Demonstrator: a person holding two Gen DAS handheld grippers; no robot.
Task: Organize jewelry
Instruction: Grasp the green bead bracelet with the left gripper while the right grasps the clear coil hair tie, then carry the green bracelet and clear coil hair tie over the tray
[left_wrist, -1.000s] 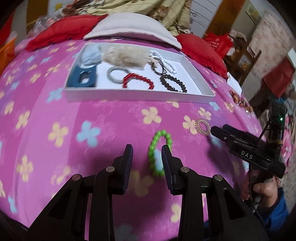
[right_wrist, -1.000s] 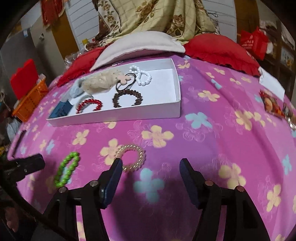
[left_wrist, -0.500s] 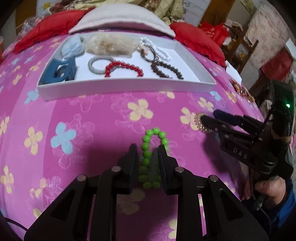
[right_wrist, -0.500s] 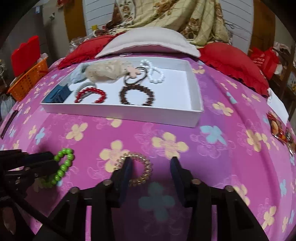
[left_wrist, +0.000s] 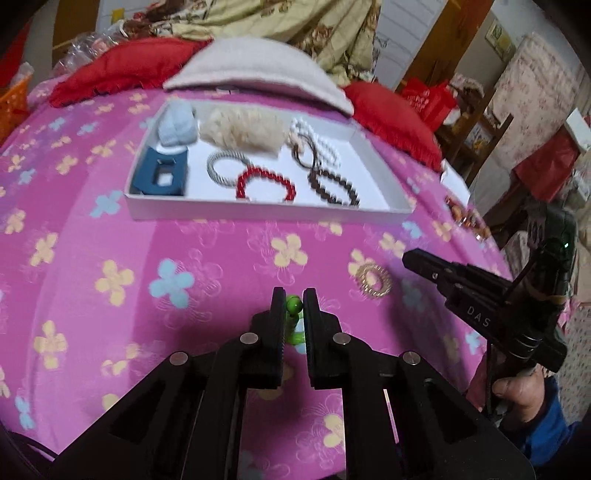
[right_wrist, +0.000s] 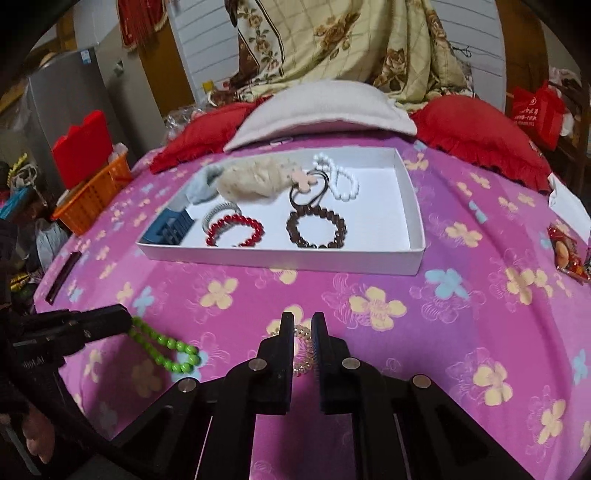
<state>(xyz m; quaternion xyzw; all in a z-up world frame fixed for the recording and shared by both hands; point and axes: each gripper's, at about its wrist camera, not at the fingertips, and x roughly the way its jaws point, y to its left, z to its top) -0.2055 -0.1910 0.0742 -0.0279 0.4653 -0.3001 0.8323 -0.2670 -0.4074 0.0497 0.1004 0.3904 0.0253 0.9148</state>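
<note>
— Both tongs are seen closed on something: the left gripper (left_wrist: 294, 308) is clamped on the green bead bracelet (right_wrist: 162, 345), and the right gripper (right_wrist: 303, 334) is pinched on the gold coil ring (right_wrist: 301, 350). In the left wrist view, though, that ring (left_wrist: 373, 282) appears lying apart from the tips, so the grip is judged unsure.

— Where is the target placed from them?

— The white tray (right_wrist: 280, 258) is found straight ahead, toward the upper centre of both frames, well apart from the tips, its long side laid across the view.

— Which hand is judged nearer the free space?

— The right: bare floor is seen at the tray's right end, beyond the brown bead bracelet (right_wrist: 317, 229).
</note>
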